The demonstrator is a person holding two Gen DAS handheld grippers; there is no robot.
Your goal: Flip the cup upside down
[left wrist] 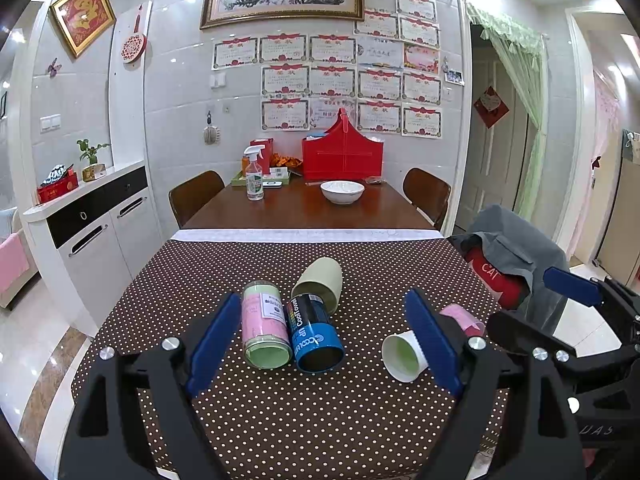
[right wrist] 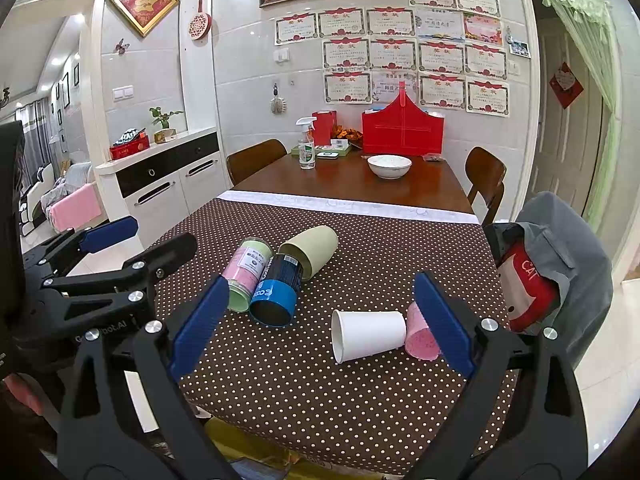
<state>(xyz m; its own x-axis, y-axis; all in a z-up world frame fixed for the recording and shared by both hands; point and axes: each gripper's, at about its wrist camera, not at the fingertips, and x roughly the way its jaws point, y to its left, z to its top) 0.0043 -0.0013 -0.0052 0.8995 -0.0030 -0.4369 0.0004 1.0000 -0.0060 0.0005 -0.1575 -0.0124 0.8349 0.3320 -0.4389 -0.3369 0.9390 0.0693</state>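
On the dotted cloth: five cups and cans lie on their sides, none standing up; none is flipped yet.

White cup (right wrist: 368, 334): it lies on its side near my edge of the table (right wrist: 360, 188), mouth toward my left; this looks like the easy one to flip, I think, because nothing blocks its open end.

Pink cup (right wrist: 418, 338): it touches the white cup's bottom; my right finger hides part of it.

Green cup (left wrist: 320, 284): it lies farther back, its mouth against the blue can (left wrist: 316, 334); the pink-and-green can (left wrist: 266, 330) lies just beside the blue one.

My left gripper (left wrist: 320, 344): fingers wide apart, holding nothing; it hangs over the two cans — ready, not grabbing.

My right gripper (right wrist: 324, 324): fingers wide apart too, nothing in them; the white cup sits in the gap between them, so I guess I am lining up to pinch it.

Watch out: the cup is thin paper, I think — a hard squeeze could squash it; a bump could roll it into the pink one.
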